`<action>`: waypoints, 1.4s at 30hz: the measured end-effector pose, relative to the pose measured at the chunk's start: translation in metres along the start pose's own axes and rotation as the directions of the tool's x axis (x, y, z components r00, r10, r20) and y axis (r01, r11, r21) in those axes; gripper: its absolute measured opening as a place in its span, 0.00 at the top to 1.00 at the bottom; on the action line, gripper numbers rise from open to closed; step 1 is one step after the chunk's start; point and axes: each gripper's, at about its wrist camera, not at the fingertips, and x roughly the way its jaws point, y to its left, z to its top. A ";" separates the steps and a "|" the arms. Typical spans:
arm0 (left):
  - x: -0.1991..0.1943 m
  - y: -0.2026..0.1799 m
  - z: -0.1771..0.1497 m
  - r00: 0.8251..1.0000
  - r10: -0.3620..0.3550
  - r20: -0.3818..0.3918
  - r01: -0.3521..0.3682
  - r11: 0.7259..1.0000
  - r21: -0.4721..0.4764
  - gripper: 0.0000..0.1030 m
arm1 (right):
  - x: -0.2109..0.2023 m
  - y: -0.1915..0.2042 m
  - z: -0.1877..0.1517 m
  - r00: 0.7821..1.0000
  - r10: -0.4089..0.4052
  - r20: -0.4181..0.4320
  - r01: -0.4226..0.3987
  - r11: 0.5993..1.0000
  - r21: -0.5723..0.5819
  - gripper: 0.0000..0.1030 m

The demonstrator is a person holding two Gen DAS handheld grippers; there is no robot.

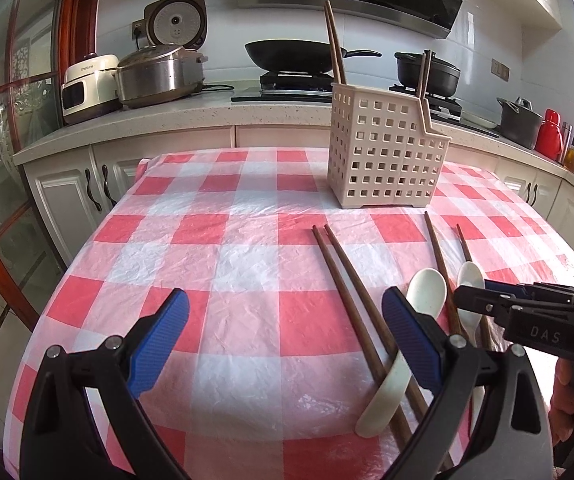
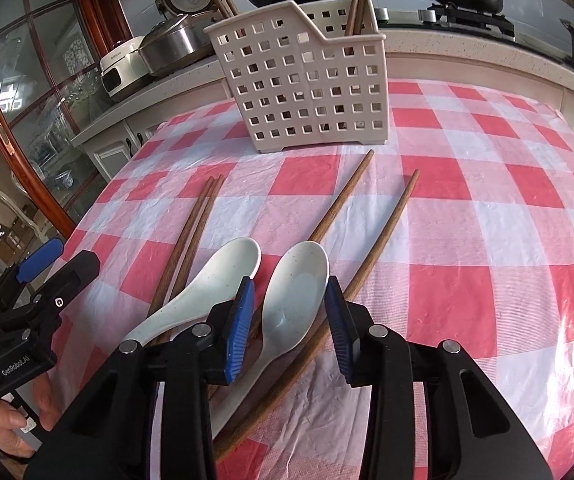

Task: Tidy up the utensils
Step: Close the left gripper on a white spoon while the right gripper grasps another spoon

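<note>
While the right gripper [image 2: 290, 312] hangs low over the checked tablecloth [image 2: 487, 240], its blue pads stand on either side of a white spoon [image 2: 291, 300]; the pads look just clear of the bowl, though the angle makes contact hard to rule out. A second white spoon [image 2: 207, 280] lies just left of it, its handle resting across a pair of brown chopsticks [image 2: 195, 228]. Two more loose chopsticks [image 2: 383, 232] run under and beside the right-hand spoon, so wood crowds the space below the pads. The left gripper [image 1: 283, 336] hovers with its jaws wide apart and nothing between them, only bare cloth; its right finger stands in front of the left spoon and the paired chopsticks. A hand [image 2: 11, 424] grips the left tool's handle, which reads "GenRobot.AI"; the right tool's body shows "DAS" in the left wrist view. Further back, the beige perforated utensil holder [image 2: 307, 92] stands upright on the cloth with several chopsticks [image 1: 335, 48] already leaning in its compartments. Behind the table, the counter [image 1: 207, 108] carries a white cooker [image 1: 87, 88] with small lettering too fine to read, a steel rice cooker [image 1: 159, 72], a black wok [image 1: 291, 56], a black pot [image 1: 427, 70] and a red flask [image 1: 549, 134].
</note>
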 end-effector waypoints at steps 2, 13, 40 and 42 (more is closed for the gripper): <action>0.000 -0.003 0.001 1.000 -0.011 -0.006 0.011 1.000 0.011 0.09 | 0.002 -0.001 0.000 1.000 0.005 -0.010 -0.005 1.000 0.008 0.79; 0.006 -0.034 0.007 0.998 -0.049 -0.044 0.054 0.991 0.126 0.25 | -0.021 -0.018 -0.001 0.999 -0.002 0.054 0.000 0.999 0.033 0.94; 0.070 -0.103 0.009 0.946 -0.189 -0.263 0.255 0.935 0.245 0.66 | -0.042 -0.059 -0.004 0.994 0.051 0.095 -0.062 0.992 0.111 0.93; 0.068 -0.102 0.008 0.949 -0.188 -0.254 0.251 0.936 0.245 0.66 | -0.041 -0.057 -0.004 0.994 0.061 0.088 -0.070 0.992 0.107 0.91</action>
